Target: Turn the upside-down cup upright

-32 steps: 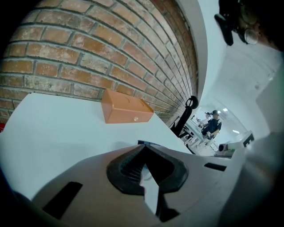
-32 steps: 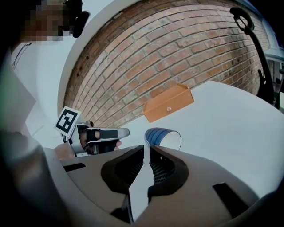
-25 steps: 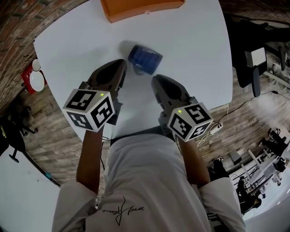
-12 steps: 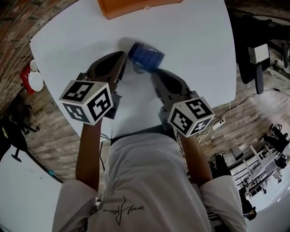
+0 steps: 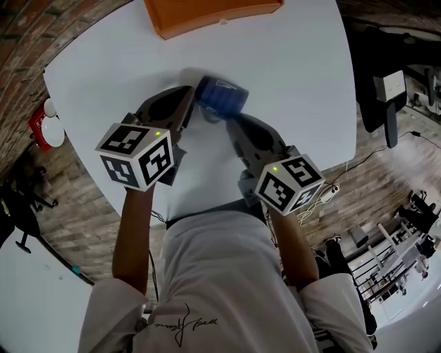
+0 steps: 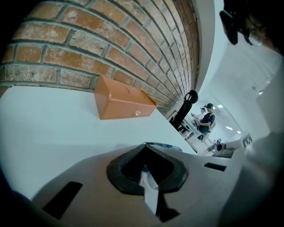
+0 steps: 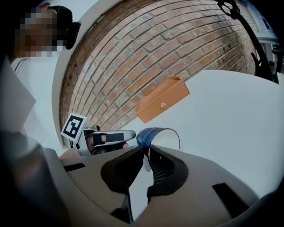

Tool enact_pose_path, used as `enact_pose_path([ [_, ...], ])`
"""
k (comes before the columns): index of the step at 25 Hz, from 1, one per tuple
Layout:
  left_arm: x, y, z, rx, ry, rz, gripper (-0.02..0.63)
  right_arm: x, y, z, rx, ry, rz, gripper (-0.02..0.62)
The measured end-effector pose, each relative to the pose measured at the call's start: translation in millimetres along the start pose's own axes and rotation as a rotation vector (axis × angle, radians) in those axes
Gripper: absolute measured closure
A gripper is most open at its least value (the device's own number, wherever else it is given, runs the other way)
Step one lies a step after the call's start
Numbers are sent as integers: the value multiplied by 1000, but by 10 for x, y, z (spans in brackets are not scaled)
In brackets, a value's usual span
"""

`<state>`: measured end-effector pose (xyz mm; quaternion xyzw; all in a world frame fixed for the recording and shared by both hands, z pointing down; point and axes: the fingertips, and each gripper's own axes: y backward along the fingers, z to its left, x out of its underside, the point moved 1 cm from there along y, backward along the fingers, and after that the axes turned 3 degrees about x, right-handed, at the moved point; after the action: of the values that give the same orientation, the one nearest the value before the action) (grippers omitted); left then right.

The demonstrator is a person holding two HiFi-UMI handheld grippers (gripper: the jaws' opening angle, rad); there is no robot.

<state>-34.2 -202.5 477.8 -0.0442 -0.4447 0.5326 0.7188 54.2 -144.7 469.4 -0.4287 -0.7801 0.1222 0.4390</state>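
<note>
A blue cup [image 5: 220, 96] lies tipped on its side on the white table [image 5: 296, 76], with its open mouth [image 7: 160, 137] facing right in the right gripper view. My right gripper [image 5: 231, 118] is at its near edge. Its jaws stand almost together with the cup's thin wall between them [image 7: 146, 150]. My left gripper [image 5: 191, 100] comes in from the left and its tip touches the cup's side. Its jaws are shut [image 6: 144, 148] and hold nothing. Only the blue rim [image 6: 165, 145] shows just past them.
An orange box [image 5: 207, 12] sits at the far edge of the table, against a brick wall [image 6: 88, 40]. A red and white object [image 5: 47, 120] stands on the floor at the left. A black chair [image 5: 386, 96] is off the table's right side.
Both grippers have closed in on the cup. The left tip now touches its side, and the right jaws have reached its near rim. The cup shifted slightly toward me.
</note>
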Motion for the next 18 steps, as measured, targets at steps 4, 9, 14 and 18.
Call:
enact_pose_path([
  [4,-30,7,-54,40,0,-4,595,9,-10,19,-14,-27,-5,572],
  [9,-11,-30,-18,40,-11,5,595,15,-24,33,-13,-30,-7,572],
  [14,-20,-42,5,43,0,-3,595,9,-36,44,-13,-30,-6,572],
  [18,-7,-46,-4,47,3,1,595,20,-21,46,-19,-26,3,574],
])
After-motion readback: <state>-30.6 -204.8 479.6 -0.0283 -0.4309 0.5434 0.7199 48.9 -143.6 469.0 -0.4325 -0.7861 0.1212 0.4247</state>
